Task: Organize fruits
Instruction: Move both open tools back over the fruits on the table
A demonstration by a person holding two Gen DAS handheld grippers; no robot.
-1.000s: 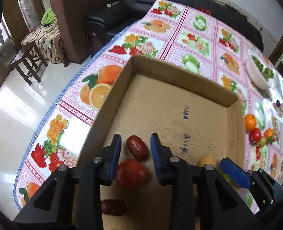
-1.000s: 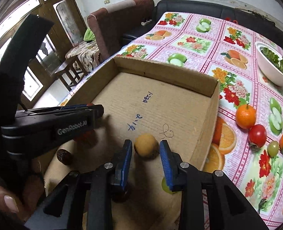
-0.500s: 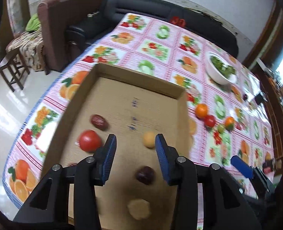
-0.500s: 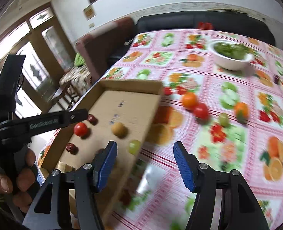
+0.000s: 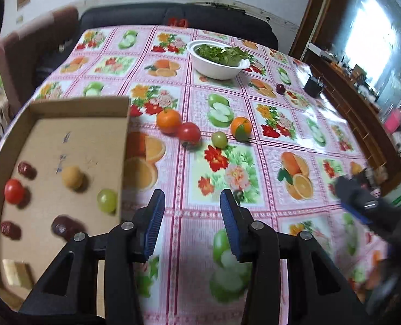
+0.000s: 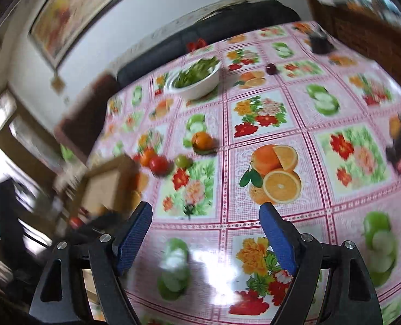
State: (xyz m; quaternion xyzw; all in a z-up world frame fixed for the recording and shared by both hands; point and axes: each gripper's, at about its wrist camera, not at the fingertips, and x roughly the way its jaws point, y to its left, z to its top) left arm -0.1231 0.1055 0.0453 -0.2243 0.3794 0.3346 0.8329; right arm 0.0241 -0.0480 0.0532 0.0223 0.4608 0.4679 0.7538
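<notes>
The fruit-print tablecloth [image 5: 227,162] spreads wide; the cardboard tray [image 5: 124,140] holds a tomato [image 5: 13,191] and green grape [image 5: 107,200]; the salad bowl [image 5: 216,67] sits beyond loose oranges [image 5: 169,120]; right gripper [image 6: 205,224] has just been opening, wide and empty; left gripper [image 5: 191,210] partly open, empty.

Left gripper [image 5: 191,201], right gripper [image 6: 205,216]: fingers apart (right just widening), empty.

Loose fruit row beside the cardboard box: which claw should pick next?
Probably left: the left claw, open and empty, faces the red tomato squarely. The right claw, open and empty, sees it off left.
</notes>
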